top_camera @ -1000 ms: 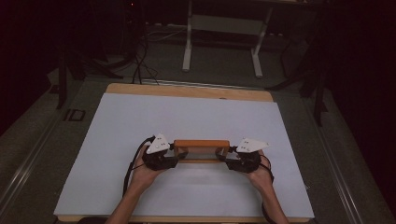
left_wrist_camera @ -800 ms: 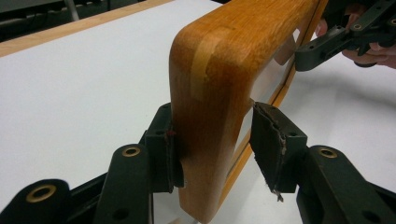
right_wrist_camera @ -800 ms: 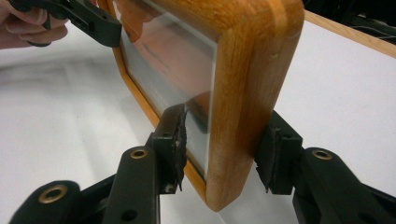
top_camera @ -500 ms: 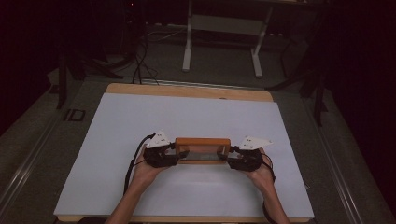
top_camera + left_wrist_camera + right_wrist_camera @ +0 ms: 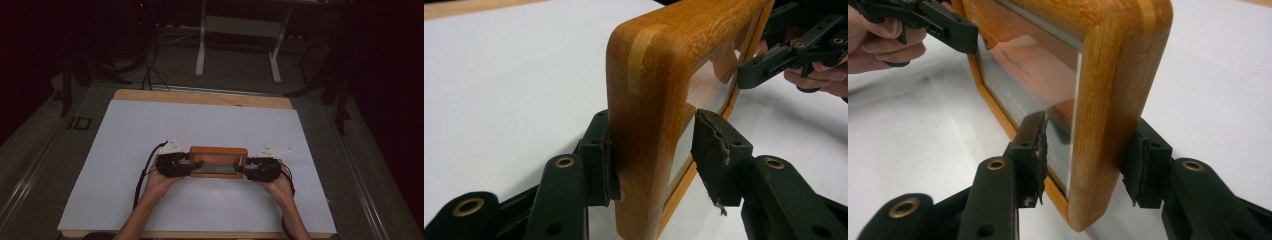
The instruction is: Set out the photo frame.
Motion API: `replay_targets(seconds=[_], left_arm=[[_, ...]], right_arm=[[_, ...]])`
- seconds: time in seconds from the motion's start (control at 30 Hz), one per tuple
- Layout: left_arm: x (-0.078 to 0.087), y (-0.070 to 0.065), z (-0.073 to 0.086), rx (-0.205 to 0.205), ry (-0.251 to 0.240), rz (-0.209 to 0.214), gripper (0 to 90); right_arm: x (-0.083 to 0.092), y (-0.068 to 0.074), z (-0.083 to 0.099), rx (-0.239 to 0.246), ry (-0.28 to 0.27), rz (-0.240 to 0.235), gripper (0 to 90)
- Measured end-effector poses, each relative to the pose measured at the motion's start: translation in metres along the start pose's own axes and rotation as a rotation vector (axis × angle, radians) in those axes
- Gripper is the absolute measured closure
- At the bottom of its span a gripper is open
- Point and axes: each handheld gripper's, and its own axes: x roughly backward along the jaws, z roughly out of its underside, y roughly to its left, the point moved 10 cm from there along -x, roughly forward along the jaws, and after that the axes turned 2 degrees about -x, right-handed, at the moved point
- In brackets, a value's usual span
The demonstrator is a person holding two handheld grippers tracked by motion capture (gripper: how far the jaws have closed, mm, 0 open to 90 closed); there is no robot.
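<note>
Orange-brown wooden picture frame with glass pane [image 5: 218, 161] lies lengthwise on white table sheet [image 5: 125, 135], near person's edge, between both hands. Left gripper [image 5: 651, 155] straddles one short end: one pad flat on outer wood, other standing just off glass side, so no full pinch. Right gripper [image 5: 1085, 160] takes opposite end, jaws spread around rail, both pads seemingly pressing. Grip at both ends likely shares load, keeps frame level, spares glass.
</note>
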Motion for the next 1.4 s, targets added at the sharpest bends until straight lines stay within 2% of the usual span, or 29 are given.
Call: replay_targets(seconds=[0.23,0.37,0.67,0.93,1.4], left_arm=[[-0.006,0.001,0.003,0.023,0.015,0.008,54.0],[-0.009,0.001,0.005,0.053,0.024,0.015,53.9],[-0.012,0.003,0.005,0.065,0.013,0.003,53.9],[-0.015,0.008,0.005,0.093,-0.004,-0.001,53.5],[-0.016,0.009,0.005,0.096,-0.006,-0.006,52.7]], right_arm=[[-0.002,-0.004,0.006,-0.036,0.018,-0.002,55.9],[-0.003,-0.006,0.008,-0.053,0.025,-0.007,55.7],[-0.005,-0.01,0.011,-0.093,0.029,-0.023,55.3],[-0.009,-0.014,0.011,-0.112,0.019,-0.028,54.8],[-0.01,-0.016,0.011,-0.122,0.011,-0.035,54.6]])
